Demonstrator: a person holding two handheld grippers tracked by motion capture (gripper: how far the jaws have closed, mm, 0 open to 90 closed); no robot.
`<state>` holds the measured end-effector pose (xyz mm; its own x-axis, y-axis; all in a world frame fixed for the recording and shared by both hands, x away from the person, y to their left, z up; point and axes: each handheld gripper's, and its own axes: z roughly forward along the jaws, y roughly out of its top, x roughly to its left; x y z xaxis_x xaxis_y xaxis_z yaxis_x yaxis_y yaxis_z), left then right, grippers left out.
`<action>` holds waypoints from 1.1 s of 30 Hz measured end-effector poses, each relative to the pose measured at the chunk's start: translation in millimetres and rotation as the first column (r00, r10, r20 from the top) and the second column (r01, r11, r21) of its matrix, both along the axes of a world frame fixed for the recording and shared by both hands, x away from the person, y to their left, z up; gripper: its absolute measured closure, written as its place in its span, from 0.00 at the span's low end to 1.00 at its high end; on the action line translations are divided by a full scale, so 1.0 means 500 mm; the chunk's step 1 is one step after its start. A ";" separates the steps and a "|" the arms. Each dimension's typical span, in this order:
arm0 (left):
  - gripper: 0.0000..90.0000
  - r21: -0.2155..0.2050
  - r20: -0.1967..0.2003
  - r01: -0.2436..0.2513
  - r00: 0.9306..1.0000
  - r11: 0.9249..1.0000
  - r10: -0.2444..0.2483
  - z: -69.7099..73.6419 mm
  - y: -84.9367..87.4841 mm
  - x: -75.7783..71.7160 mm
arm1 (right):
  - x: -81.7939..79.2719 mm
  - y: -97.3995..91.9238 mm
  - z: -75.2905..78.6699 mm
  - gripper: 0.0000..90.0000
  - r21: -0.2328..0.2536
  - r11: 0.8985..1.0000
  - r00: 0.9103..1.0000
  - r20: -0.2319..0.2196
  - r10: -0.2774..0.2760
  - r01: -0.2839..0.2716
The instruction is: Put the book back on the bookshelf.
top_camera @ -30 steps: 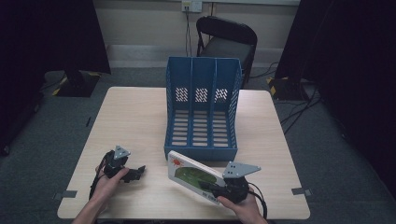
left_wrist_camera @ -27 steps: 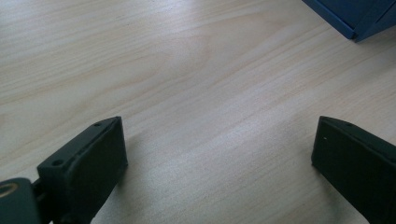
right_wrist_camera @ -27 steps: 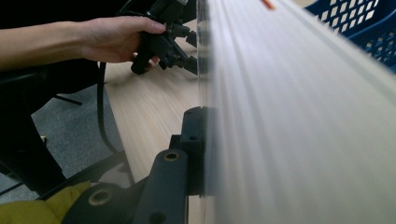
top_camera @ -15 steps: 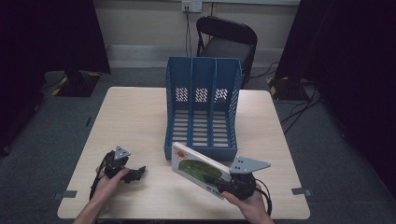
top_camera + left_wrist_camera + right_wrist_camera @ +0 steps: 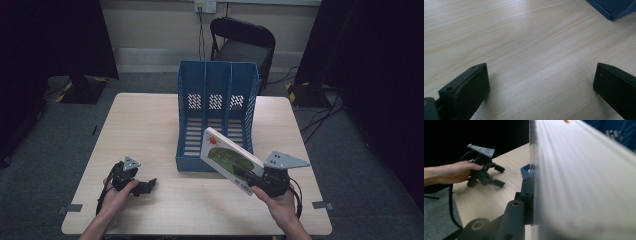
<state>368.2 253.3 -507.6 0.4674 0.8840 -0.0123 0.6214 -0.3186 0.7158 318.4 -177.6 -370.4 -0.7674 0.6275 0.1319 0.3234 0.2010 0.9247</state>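
White-covered and thin, with a red-and-green picture on its face, the book (image 5: pixel 231 161) is off the table, tilted, its far-left corner raised in front of the near edge of the blue plastic three-slot file rack (image 5: pixel 216 115). My right gripper (image 5: pixel 252 181) pinches it at its near-right end; in the right gripper view the pale cover (image 5: pixel 584 182) lies flat against my black pad, the jaws pressed tight on it. I would say the lift is the step in hand: the book is carried but not yet in any slot.

The rack stands upright at the middle of the pale wooden table (image 5: pixel 145 130), open toward me, all three slots looking bare as far as I can tell. Next, I judge, I must turn the book on edge so the cover runs parallel to the dividers, line it with one slot and slide it in away from me without catching the front lip.

My left gripper (image 5: pixel 142 186) rests on the tabletop at the near left, well apart from the rack, its jaws spread wide with nothing but bare wood (image 5: pixel 531 50) between them. A black folding chair (image 5: pixel 242 42) stands beyond the table's far side.
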 end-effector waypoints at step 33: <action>0.00 0.000 0.000 0.003 1.000 1.000 -0.003 0.000 0.000 0.001 | 0.136 -0.043 0.019 0.85 -0.025 0.924 0.924 -0.009 -0.382 0.382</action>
<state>368.7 253.2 -507.7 0.4702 0.8825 -0.0122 0.6201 -0.3205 0.7160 386.3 -199.3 -360.6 -0.4673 0.8755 0.1226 0.3919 0.0808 0.9164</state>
